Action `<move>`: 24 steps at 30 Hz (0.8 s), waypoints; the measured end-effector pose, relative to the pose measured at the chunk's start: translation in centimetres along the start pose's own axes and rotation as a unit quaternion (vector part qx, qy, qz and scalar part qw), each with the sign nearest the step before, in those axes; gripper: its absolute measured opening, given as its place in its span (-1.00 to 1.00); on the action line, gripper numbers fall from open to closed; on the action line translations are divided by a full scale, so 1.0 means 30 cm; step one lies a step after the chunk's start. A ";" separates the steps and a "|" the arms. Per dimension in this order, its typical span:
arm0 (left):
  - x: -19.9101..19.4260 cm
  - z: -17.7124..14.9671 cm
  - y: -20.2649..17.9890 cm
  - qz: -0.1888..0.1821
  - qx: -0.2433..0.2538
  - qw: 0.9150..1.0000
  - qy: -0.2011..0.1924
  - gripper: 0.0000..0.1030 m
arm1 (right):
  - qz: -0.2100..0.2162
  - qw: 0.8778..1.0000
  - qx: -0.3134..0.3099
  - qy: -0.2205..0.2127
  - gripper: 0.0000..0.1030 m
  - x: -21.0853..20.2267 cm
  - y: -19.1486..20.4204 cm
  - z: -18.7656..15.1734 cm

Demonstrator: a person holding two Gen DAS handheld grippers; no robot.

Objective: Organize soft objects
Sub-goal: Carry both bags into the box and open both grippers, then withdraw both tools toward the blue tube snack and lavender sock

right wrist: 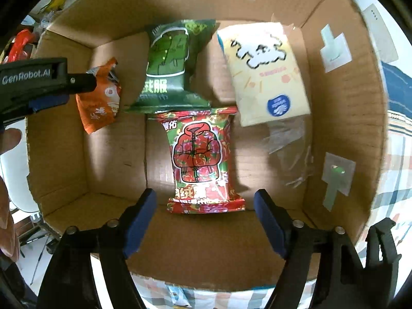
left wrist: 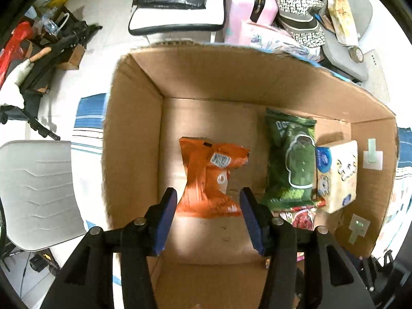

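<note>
Both grippers, left gripper (left wrist: 208, 202) and right gripper (right wrist: 205, 204), gape above the cardboard box (right wrist: 195, 247).

Around me the floor (left wrist: 108, 38) is pale and glossy, catching bright daylight. To my left stands a white chair (left wrist: 38, 188) with a ribbed seat. Ahead, a black-and-white cushion (left wrist: 177, 5) lies flat, beside a pink suitcase (left wrist: 244, 7) and a patterned bag (left wrist: 298, 7). A grey chair (left wrist: 360, 7) holds clutter on the right. Black folded stands (left wrist: 51, 59) sprawl at far left. A blue-striped cloth (left wrist: 87, 121) covers the surface beneath.
</note>
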State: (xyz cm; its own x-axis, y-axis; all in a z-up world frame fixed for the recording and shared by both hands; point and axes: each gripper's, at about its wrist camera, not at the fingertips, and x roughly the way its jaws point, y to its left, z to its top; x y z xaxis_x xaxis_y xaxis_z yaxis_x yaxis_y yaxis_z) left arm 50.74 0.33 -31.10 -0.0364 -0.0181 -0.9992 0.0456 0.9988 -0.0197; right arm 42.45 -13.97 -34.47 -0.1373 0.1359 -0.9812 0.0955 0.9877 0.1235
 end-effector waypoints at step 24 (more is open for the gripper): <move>-0.378 -0.426 0.000 0.015 -0.016 0.987 -0.159 0.88 | -0.032 0.992 -0.015 -0.119 0.98 -0.334 -0.122 -0.215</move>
State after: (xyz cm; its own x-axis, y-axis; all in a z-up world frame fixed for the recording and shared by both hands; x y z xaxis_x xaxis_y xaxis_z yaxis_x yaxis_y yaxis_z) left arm 38.40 1.13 -19.30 0.2793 0.0037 -0.9602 0.0103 0.9999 0.0069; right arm 37.13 -18.44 -24.14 0.0940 0.0541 -0.9941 0.0647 0.9961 0.0603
